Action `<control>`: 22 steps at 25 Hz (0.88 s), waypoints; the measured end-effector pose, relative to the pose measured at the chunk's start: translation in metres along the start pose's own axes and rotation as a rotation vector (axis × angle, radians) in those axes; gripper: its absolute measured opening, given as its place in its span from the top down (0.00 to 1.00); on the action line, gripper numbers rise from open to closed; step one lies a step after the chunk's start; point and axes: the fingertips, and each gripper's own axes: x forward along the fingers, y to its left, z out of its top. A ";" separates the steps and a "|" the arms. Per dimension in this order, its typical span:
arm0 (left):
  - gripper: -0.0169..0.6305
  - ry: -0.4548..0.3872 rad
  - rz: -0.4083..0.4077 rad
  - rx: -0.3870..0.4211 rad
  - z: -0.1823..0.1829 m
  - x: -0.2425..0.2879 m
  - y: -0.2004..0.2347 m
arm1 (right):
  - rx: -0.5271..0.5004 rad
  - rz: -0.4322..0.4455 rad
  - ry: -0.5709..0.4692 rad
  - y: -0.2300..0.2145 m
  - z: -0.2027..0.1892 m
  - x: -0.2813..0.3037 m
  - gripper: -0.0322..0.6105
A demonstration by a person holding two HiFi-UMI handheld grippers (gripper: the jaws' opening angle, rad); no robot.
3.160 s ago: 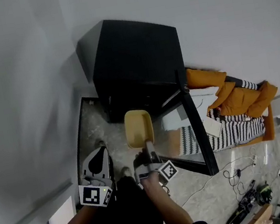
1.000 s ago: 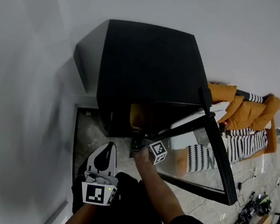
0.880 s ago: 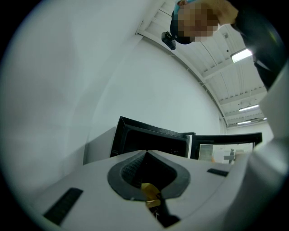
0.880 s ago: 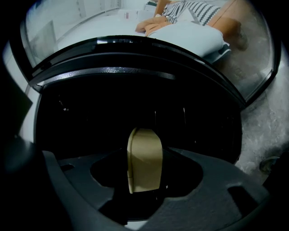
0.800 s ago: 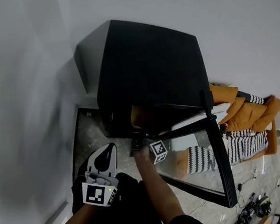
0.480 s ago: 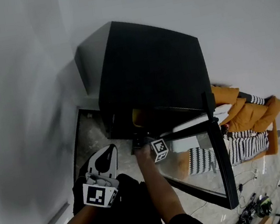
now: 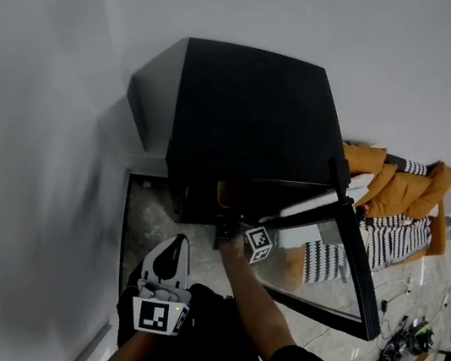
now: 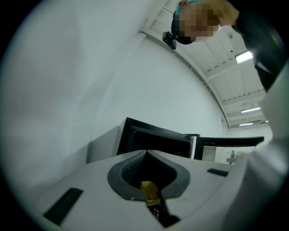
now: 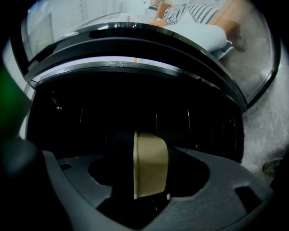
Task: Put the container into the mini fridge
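The black mini fridge (image 7: 250,120) stands on the floor by the wall with its glass door (image 7: 355,265) swung open. My right gripper (image 7: 228,225) reaches into the opening, its marker cube just outside. In the right gripper view a yellow container (image 9: 151,164) lies on its side between the jaws of the right gripper (image 9: 149,145), inside the dark fridge (image 9: 135,103). Those jaws are opening, and a dark gap shows beside the container's base. A sliver of the container (image 7: 226,194) shows in the head view. My left gripper (image 7: 169,253) hangs shut and empty left of the fridge, tips (image 8: 145,152) together.
An orange cloth and a striped black-and-white cloth (image 7: 382,192) lie behind the door on the right. Cables and small gear (image 7: 422,331) litter the floor at the lower right. A white wall (image 7: 34,164) runs along the left, close to the fridge.
The right gripper has carried the container from in front of the fridge into its opening. Over the last second both grippers have stayed nearly still.
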 end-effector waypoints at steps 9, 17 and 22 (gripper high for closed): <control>0.97 -0.007 -0.003 -0.006 -0.008 0.004 0.009 | -0.003 0.005 -0.003 0.000 -0.005 0.015 0.54; 0.97 -0.011 -0.007 0.003 -0.010 0.007 0.021 | -0.005 0.005 -0.030 0.002 -0.006 0.029 0.53; 0.97 -0.011 -0.007 0.008 0.006 0.010 0.024 | 0.001 -0.026 -0.039 0.000 -0.006 0.020 0.51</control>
